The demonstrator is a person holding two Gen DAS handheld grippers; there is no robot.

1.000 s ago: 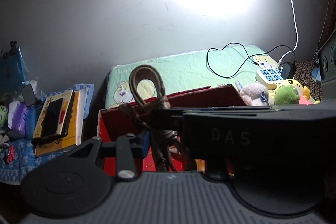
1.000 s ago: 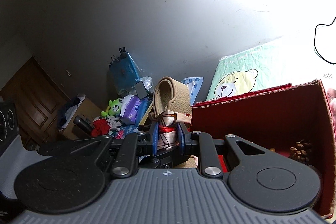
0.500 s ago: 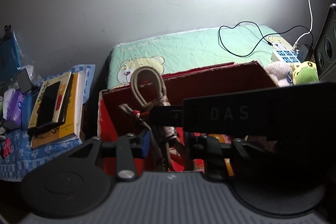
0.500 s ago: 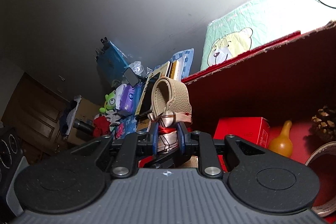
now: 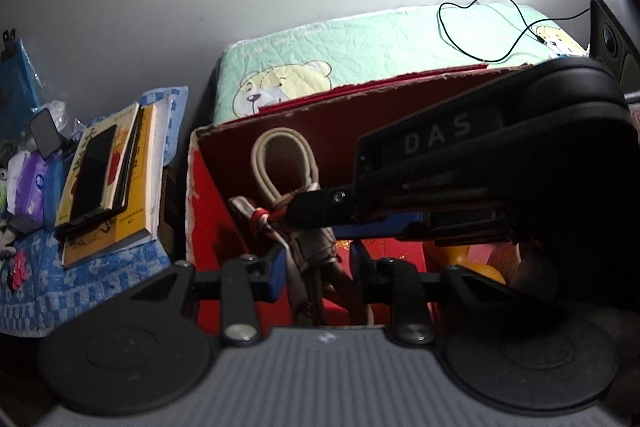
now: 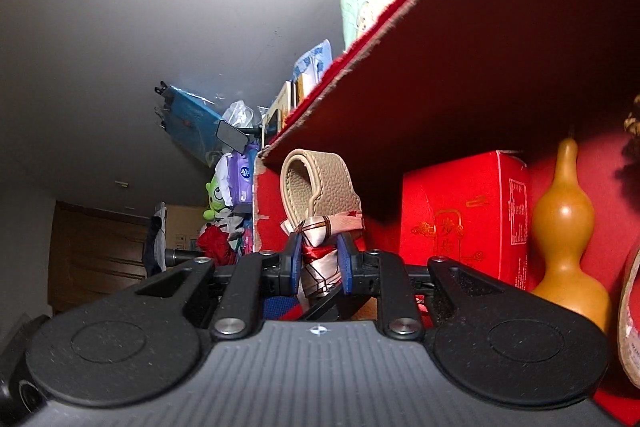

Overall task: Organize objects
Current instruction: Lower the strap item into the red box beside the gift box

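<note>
A beige leather strap [image 5: 280, 159] with a patterned scarf [image 5: 260, 223] knotted round it hangs inside the open red box [image 5: 204, 211]. My left gripper [image 5: 318, 275] is shut on the scarf and strap low down. My right gripper [image 5: 304, 203] reaches in from the right and pinches the knot just above. In the right wrist view the strap's loop [image 6: 316, 183] stands up over my right gripper [image 6: 321, 263], whose blue pads [image 6: 296, 261] press the scarf [image 6: 320, 255]. The box's wall [image 6: 460, 75] towers over it. What hangs below the scarf is hidden.
Inside the box stand a small red carton [image 6: 460, 223] and a yellow gourd [image 6: 564, 227], with a pinecone [image 6: 632, 123] at the right edge. Left of the box lie stacked books [image 5: 104, 179] on a blue cloth [image 5: 80, 279]. Behind is a green bear mat [image 5: 360, 43] with a black cable [image 5: 480, 27].
Both grippers have sunk with the strap into the red box, whose walls now rise around them. The right gripper has rolled, so its view is tilted.
</note>
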